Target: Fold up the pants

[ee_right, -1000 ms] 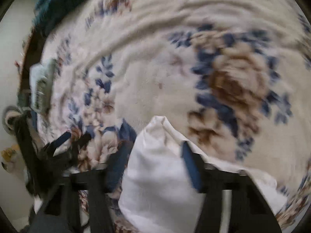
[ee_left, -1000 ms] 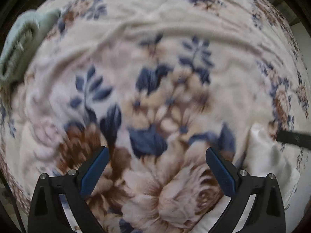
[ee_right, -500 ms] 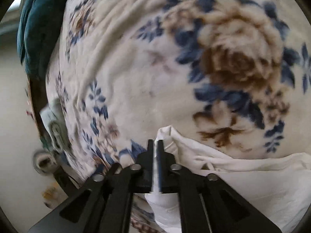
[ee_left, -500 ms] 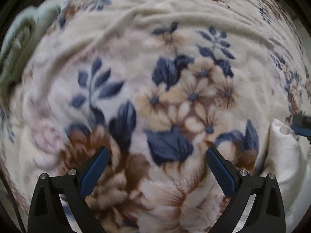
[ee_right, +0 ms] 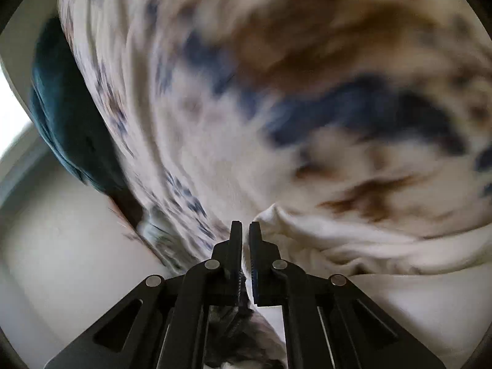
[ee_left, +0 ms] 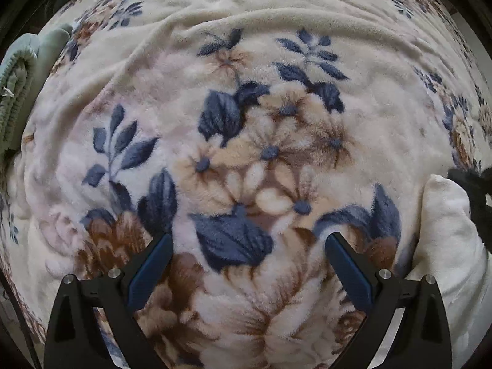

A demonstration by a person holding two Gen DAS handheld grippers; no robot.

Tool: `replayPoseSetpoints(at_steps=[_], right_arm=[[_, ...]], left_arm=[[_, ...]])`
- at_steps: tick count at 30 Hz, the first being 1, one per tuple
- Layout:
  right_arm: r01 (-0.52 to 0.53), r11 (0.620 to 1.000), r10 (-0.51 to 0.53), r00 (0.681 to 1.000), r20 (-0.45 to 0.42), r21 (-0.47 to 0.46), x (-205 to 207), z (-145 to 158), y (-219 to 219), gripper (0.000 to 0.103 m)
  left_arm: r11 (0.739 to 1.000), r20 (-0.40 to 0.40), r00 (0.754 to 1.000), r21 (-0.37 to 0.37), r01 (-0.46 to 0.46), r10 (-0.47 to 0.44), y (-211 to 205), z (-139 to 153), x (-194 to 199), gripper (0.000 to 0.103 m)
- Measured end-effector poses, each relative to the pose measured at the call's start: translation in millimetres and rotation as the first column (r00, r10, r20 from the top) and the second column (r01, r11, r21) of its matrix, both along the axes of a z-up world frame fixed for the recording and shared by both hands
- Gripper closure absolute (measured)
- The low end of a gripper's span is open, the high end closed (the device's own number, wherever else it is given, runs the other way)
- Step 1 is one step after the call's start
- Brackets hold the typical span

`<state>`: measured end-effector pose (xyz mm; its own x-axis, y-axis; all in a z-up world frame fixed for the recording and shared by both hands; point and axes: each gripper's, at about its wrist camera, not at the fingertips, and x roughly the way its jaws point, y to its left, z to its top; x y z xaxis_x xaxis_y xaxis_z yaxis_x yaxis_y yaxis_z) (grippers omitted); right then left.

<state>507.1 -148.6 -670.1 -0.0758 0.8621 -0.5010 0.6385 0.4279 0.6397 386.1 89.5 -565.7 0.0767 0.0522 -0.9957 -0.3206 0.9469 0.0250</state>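
Note:
The white pants (ee_right: 369,246) lie crumpled on a floral blanket (ee_right: 276,92). My right gripper (ee_right: 245,230) is shut on an edge of the pants, with cloth pinched between its jaws; this view is blurred by motion. In the left wrist view the pants (ee_left: 446,230) show at the far right edge, with the dark tip of the right gripper (ee_left: 473,184) on them. My left gripper (ee_left: 246,246) is open and empty, hovering over the blanket (ee_left: 246,123) to the left of the pants.
A pale green folded cloth (ee_left: 18,86) lies at the blanket's far left edge. A dark teal cushion (ee_right: 67,117) sits at the blanket's edge in the right wrist view, with a pale wall or floor (ee_right: 61,261) beyond.
My right gripper went from open around the pants' corner to shut on it, and now swings fast with the cloth. My left gripper stayed open and drifted slightly over the blanket.

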Motion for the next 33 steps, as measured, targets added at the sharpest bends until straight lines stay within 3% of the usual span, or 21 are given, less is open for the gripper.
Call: replayPoseSetpoints(at_steps=[2, 3, 4, 6, 7, 9, 10, 11, 12, 15, 17, 19, 21, 23, 24, 25, 27, 29, 30, 31, 33], right_arm=[[-0.076, 0.991, 0.084, 0.994, 0.07, -0.111, 4, 14, -8, 0.091], [-0.134, 0.977, 0.157, 0.978, 0.137, -0.165, 9, 31, -7, 0.081], [-0.172, 0.963, 0.21, 0.961, 0.179, -0.206, 12, 45, -3, 0.06], [-0.257, 0.917, 0.34, 0.903, 0.261, -0.306, 18, 74, 9, 0.031], [-0.321, 0.876, 0.43, 0.857, 0.284, -0.36, 19, 84, 23, 0.029], [-0.441, 0.804, 0.56, 0.787, 0.258, -0.399, 17, 83, 51, 0.029], [-0.487, 0.777, 0.6, 0.766, 0.231, -0.399, 14, 77, 59, 0.04], [-0.537, 0.733, 0.648, 0.739, 0.186, -0.418, 9, 67, 70, 0.062], [-0.551, 0.713, 0.665, 0.728, 0.169, -0.434, 5, 62, 72, 0.085], [-0.502, 0.727, 0.641, 0.74, 0.201, -0.469, 2, 72, 68, 0.084], [-0.461, 0.737, 0.636, 0.722, 0.273, -0.494, -5, 96, 57, 0.073], [-0.424, 0.738, 0.634, 0.702, 0.324, -0.525, -14, 126, 39, 0.01], [-0.349, 0.734, 0.616, 0.702, 0.356, -0.583, -39, 159, 2, 0.009], [-0.304, 0.72, 0.605, 0.715, 0.349, -0.624, -59, 180, -33, 0.011], [-0.282, 0.715, 0.594, 0.728, 0.343, -0.64, -76, 186, -52, 0.019], [-0.271, 0.707, 0.585, 0.742, 0.326, -0.653, -98, 186, -69, 0.039], [-0.279, 0.714, 0.546, 0.796, 0.261, -0.642, -133, 171, -106, 0.066], [-0.283, 0.735, 0.5, 0.84, 0.211, -0.616, -156, 146, -124, 0.074], [-0.272, 0.736, 0.478, 0.857, 0.192, -0.619, -167, 133, -133, 0.092], [-0.263, 0.722, 0.477, 0.859, 0.185, -0.64, -175, 123, -141, 0.103], [-0.235, 0.73, 0.442, 0.878, 0.181, -0.642, -186, 104, -152, 0.103]], left_arm=[[1.0, 0.013, 1.0, 0.001, 0.004, -0.004, 0, -1, -1, 0.0], [1.0, 0.019, 1.0, 0.004, 0.006, -0.006, 2, 3, -2, 0.0], [1.0, 0.025, 1.0, 0.011, 0.009, -0.009, 1, 7, -5, 0.0], [1.0, 0.033, 0.999, 0.017, 0.011, -0.012, 3, 16, -3, 0.0], [1.0, 0.034, 0.999, 0.022, 0.014, -0.015, 5, 22, 0, 0.0], [0.999, 0.027, 0.999, 0.032, 0.02, -0.021, 2, 22, 4, 0.0], [0.999, 0.029, 0.999, 0.031, 0.022, -0.023, -1, 25, 5, 0.0], [0.999, 0.033, 0.999, 0.041, 0.026, -0.027, -4, 29, 5, 0.0], [0.998, 0.038, 0.999, 0.051, 0.032, -0.034, -6, 37, 7, 0.0], [0.998, 0.07, 0.995, 0.024, 0.063, -0.064, -23, 49, 2, 0.0], [0.994, 0.092, 0.993, -0.077, 0.083, -0.076, -36, 58, -3, 0.0], [0.981, 0.108, 0.992, -0.174, 0.081, -0.063, -49, 68, -11, 0.0], [0.958, 0.147, 0.987, -0.266, 0.109, -0.071, -67, 84, -27, 0.0], [0.943, 0.151, 0.984, -0.306, 0.133, -0.09, -84, 92, -43, 0.0], [0.935, 0.138, 0.985, -0.324, 0.145, -0.105, -94, 92, -48, 0.0], [0.931, 0.12, 0.986, -0.332, 0.154, -0.12, -102, 87, -53, 0.0], [0.932, 0.061, 0.986, -0.322, 0.165, -0.154, -120, 68, -63, 0.001], [0.944, 0.023, 0.982, -0.273, 0.186, -0.187, -132, 52, -70, 0.002], [0.955, -0.005, 0.976, -0.209, 0.212, -0.218, -139, 41, -74, 0.002], [0.958, -0.018, 0.972, -0.178, 0.225, -0.232, -141, 34, -76, 0.001], [0.961, -0.041, 0.975, -0.184, 0.206, -0.216, -137, 19, -80, 0.0]])
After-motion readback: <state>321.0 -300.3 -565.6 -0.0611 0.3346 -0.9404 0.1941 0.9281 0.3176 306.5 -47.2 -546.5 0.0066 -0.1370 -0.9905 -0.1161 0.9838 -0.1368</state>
